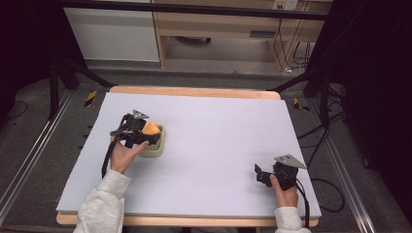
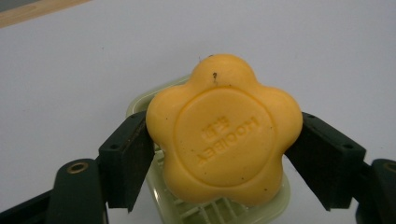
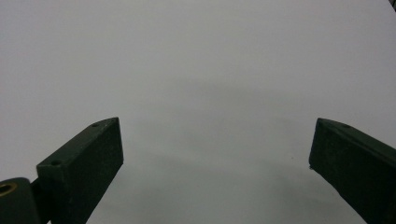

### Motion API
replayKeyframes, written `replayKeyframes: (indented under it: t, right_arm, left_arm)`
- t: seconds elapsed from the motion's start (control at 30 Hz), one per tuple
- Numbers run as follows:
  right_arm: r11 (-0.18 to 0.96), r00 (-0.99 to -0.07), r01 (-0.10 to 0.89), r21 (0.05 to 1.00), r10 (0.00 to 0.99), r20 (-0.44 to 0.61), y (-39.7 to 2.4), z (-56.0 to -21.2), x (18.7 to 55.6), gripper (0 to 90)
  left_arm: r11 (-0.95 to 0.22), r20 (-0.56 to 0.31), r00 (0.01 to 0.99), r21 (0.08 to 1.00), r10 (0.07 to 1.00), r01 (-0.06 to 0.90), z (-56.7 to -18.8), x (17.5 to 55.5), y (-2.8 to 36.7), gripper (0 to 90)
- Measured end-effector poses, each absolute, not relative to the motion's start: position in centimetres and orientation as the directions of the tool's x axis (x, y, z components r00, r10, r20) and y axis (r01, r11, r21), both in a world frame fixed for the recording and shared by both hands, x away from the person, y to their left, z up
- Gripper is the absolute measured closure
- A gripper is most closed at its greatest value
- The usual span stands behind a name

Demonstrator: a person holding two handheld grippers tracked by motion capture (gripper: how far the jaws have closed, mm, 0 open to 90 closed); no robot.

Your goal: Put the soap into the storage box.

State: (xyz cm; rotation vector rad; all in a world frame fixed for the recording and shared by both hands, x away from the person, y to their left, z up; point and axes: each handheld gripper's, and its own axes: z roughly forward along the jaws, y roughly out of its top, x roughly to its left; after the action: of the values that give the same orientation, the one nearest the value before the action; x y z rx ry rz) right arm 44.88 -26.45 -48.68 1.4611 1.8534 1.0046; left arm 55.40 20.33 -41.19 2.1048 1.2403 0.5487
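Note:
A flower-shaped orange soap [image 2: 223, 133] with raised lettering is clamped between the two black jaws of my left gripper [image 2: 224, 154], whose pads press its left and right sides. It hangs just above a pale green soap dish [image 2: 205, 212] with a slatted bottom. In the high view the left gripper [image 1: 145, 133] holds the soap [image 1: 151, 128] over the dish [image 1: 156, 148] on the left part of the table. My right gripper [image 1: 262, 175] rests low near the front right of the table, and its jaws [image 3: 215, 158] stand wide apart with nothing between them.
The table is covered by a pale lavender sheet [image 1: 218, 141] with a wooden edge [image 1: 194, 91] at the back. Black frame posts [image 1: 53, 82] and cables [image 1: 330, 194] stand beside the table. A wooden cabinet [image 1: 218, 24] stands beyond it.

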Motion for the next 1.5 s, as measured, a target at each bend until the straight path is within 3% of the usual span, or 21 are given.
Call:
replayKeyframes:
  t: [1.5]
  right_arm:
    - [0.113,-0.240,0.542,0.833,0.971,0.024,-26.5,-48.7,44.9,3.4]
  left_arm:
    - [-0.394,0.053,0.465,0.618,0.884,0.680,-44.1,56.6,20.0,24.7]
